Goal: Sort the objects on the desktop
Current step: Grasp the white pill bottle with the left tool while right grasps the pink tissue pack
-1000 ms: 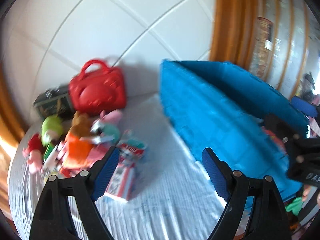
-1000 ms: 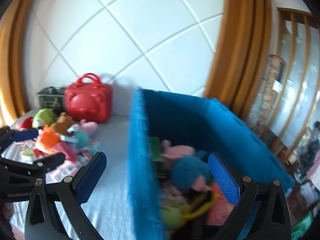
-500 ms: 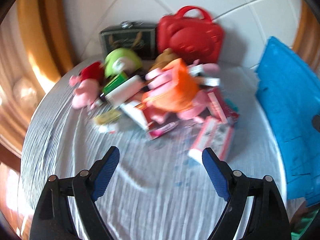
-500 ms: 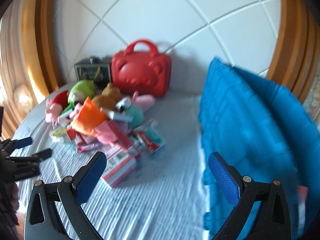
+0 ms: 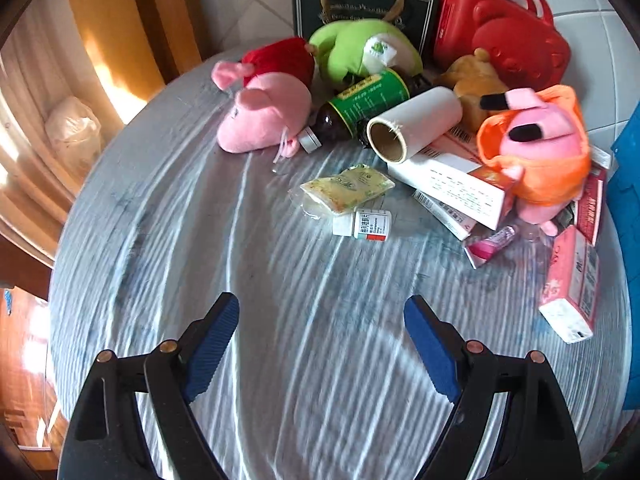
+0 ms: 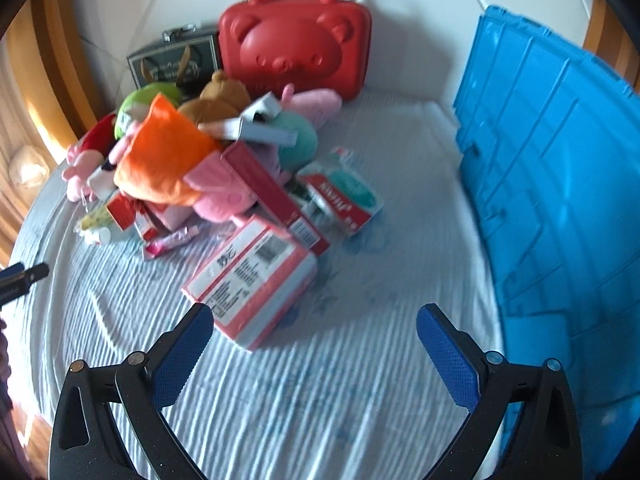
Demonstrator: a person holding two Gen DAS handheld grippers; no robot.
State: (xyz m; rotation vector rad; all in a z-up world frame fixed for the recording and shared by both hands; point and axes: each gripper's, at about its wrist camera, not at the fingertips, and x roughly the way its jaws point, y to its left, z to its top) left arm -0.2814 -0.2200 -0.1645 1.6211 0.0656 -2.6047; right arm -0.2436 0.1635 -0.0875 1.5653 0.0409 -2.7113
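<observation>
The round counter (image 5: 200, 240), covered by a ribbed pale-blue cloth, curved away at its left rim above a wooden floor. A blue ribbed plastic crate (image 6: 560, 200) stood along the counter's right side, its wall bounding the open cloth there. A red hard-shell bear-faced case (image 6: 294, 40) and a dark green gift box (image 5: 360, 4) stood against the white wall at the far edge. The heap of things to be sorted lay before them: plush toys, among them a pink pig in an orange hood (image 5: 540, 152), cartons, and a white paper roll (image 5: 416, 128). A pink-and-white carton (image 6: 252, 280) lay nearest the right claw (image 6: 316, 328), whose jaws stood apart and empty. A small white pill bottle (image 5: 362, 224) lay apart from the heap, well ahead of the left claw (image 5: 322, 320), likewise apart and empty above bare cloth.
</observation>
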